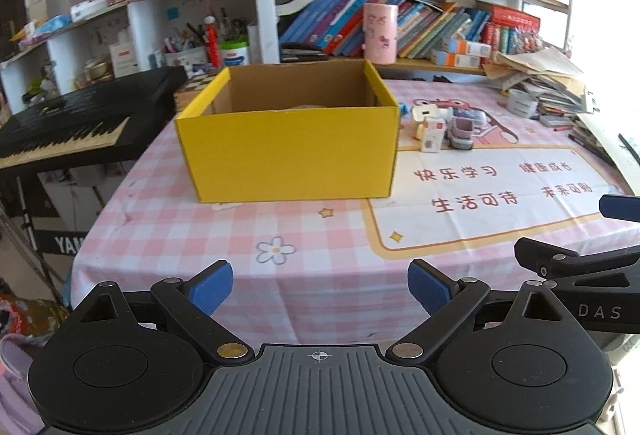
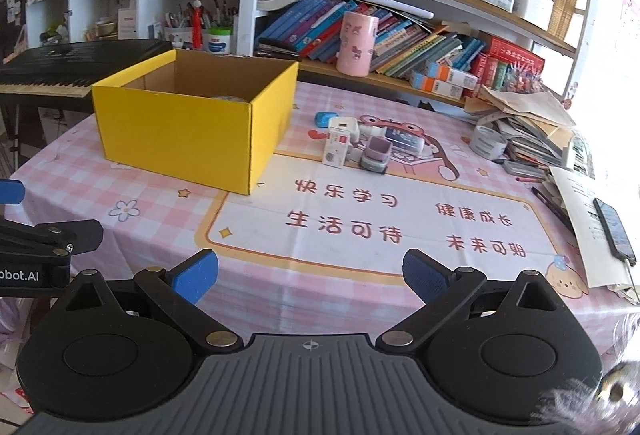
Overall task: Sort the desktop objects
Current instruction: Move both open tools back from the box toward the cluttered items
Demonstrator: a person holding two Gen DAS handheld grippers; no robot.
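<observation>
An open yellow cardboard box (image 1: 288, 151) (image 2: 180, 131) stands on the pink checked tablecloth, with a pale round thing just showing inside it (image 2: 228, 99). Right of the box lies a cluster of small items: a white card-like pack (image 2: 335, 149) (image 1: 433, 135), a purple-grey stamp-like block (image 2: 376, 155) (image 1: 460, 133), a white charger (image 2: 340, 125), a blue item (image 2: 322, 118) and an eraser-like box (image 2: 404, 139). My left gripper (image 1: 320, 289) is open over the near table edge, well short of the box. My right gripper (image 2: 310, 275) is open too, with nothing between its fingers.
A black keyboard (image 1: 68, 123) stands left of the table. Shelves with books and a pink cup (image 2: 356, 45) run behind. A pile of papers (image 2: 528, 127), a tape roll (image 2: 488, 141), pens and a phone (image 2: 614, 231) crowd the right side.
</observation>
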